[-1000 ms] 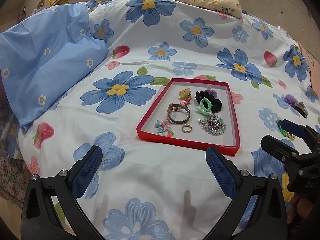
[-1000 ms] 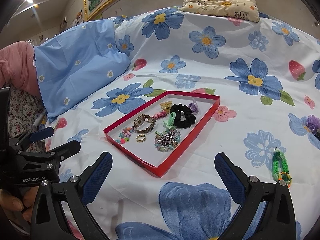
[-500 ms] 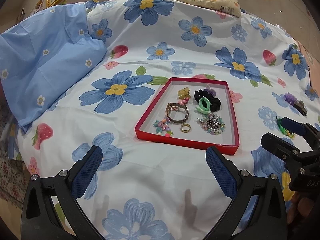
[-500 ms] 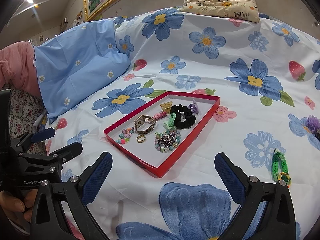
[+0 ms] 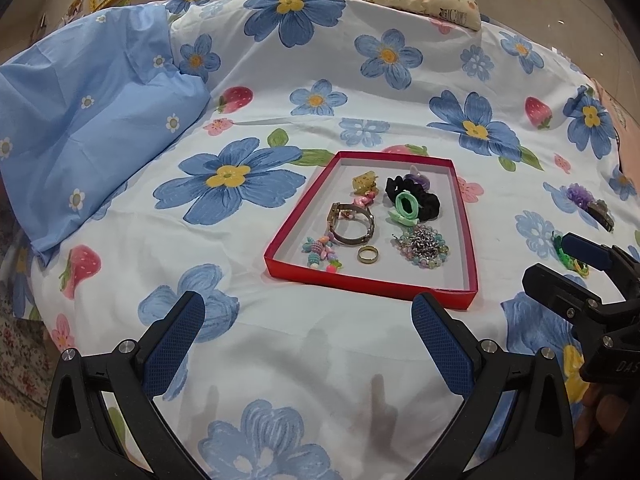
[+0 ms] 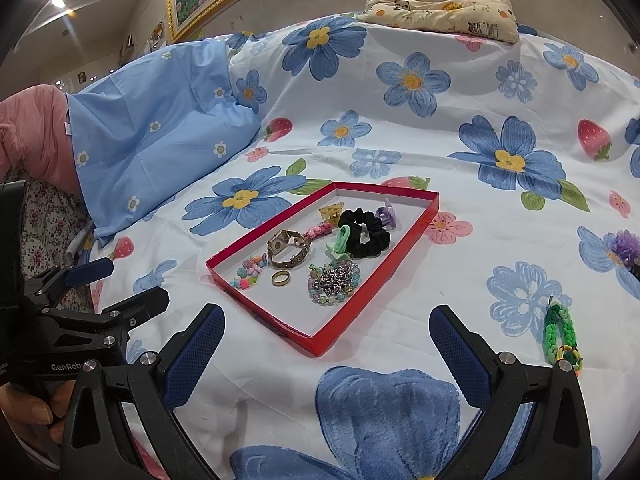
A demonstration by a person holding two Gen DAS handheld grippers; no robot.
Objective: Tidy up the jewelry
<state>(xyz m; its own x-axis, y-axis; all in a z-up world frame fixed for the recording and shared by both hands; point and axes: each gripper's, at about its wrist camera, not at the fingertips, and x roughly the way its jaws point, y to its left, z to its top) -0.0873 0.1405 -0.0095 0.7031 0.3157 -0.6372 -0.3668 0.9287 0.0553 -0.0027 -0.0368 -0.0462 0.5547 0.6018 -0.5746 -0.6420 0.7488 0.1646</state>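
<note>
The green braided bracelet [image 6: 560, 338] lies on the bed right of the red tray [image 6: 320, 346] — nearest the right hand-held gripper [image 6: 326, 354], apparently lengthwise near-to-far; both grippers gape wide, empty.

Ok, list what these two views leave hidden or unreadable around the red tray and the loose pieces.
- Purple hair clip, right wrist view: cut off by the frame edge.
- Green braided bracelet, left wrist view: mostly behind the right gripper.
- Purple clip in the red tray, left wrist view: partly behind the black scrunchie.
- Watch face: too small to read.
</note>
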